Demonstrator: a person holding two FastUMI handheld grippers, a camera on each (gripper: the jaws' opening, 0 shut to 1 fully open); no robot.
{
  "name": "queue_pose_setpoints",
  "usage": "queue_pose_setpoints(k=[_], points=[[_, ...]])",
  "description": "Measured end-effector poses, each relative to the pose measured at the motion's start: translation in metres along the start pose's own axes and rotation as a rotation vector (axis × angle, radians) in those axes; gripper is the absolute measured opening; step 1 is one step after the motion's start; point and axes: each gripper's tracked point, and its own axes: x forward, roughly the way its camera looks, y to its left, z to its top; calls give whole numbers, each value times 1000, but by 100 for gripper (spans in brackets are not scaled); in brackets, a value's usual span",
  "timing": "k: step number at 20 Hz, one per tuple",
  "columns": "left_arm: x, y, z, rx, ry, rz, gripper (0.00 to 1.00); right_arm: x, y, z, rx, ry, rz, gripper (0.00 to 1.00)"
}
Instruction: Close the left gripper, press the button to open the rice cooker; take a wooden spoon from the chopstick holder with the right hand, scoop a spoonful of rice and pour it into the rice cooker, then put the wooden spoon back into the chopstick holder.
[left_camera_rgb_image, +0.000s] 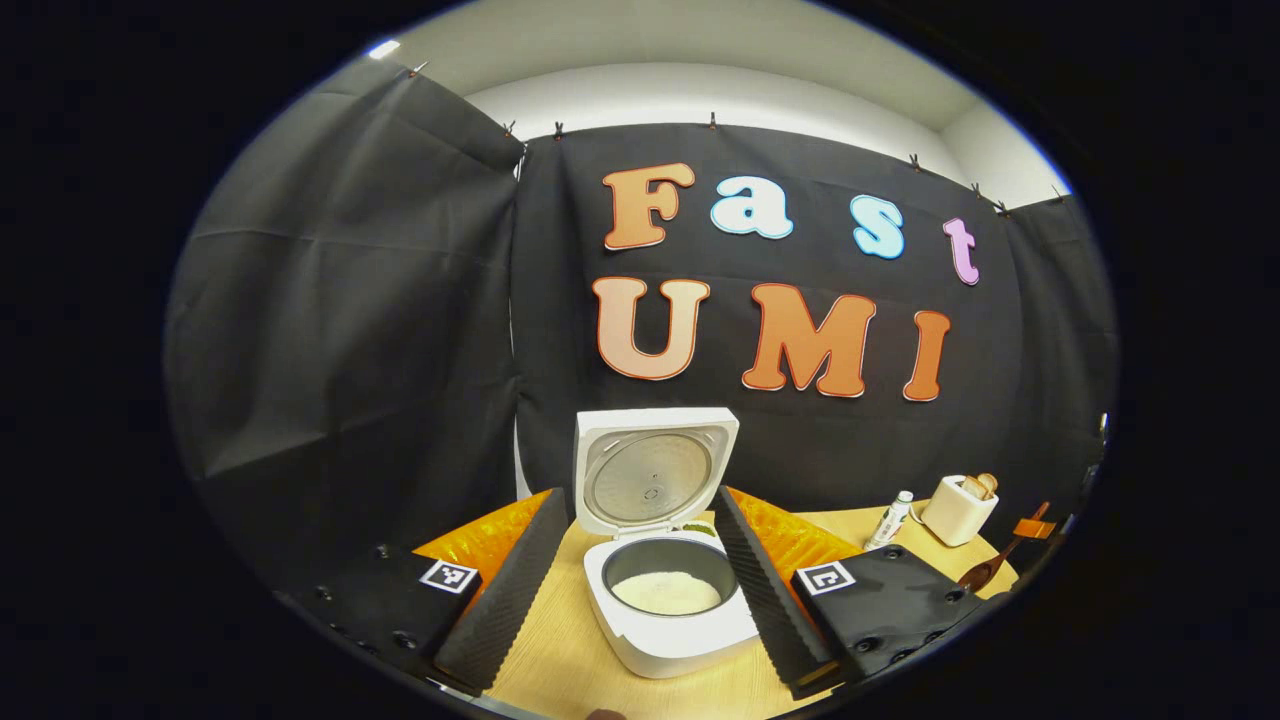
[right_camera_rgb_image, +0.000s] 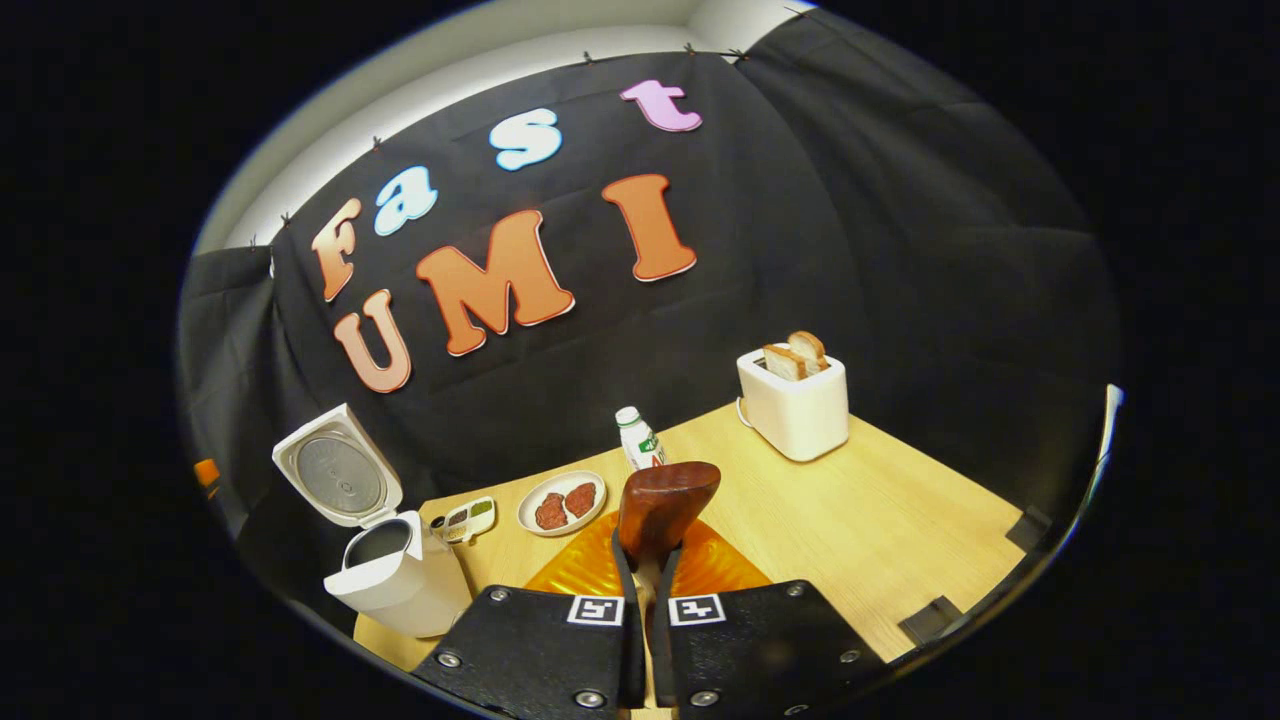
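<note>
Wooden spoon (right_camera_rgb_image: 660, 505) clamped between right fingers (right_camera_rgb_image: 628, 575).

The white glossy plastic rice cooker (left_camera_rgb_image: 668, 600) is showing a dull brushed-metal lid liner (left_camera_rgb_image: 648, 478) – matt grainy rice (left_camera_rgb_image: 666, 592) lying inside; the dark polished wooden spoon (right_camera_rgb_image: 662, 503) is gleaming above the pale smooth wood-grain table (right_camera_rgb_image: 880, 520)
</note>
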Motion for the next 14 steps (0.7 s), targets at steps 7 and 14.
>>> queue_pose_setpoints(k=[7,14], points=[[-6,-14,3,19,5,-1,100,15,-36,-41,83,38,-53,2],[-8,-23,3,6,12,-5,100,27,-39,-75,111,84,-50,6]])
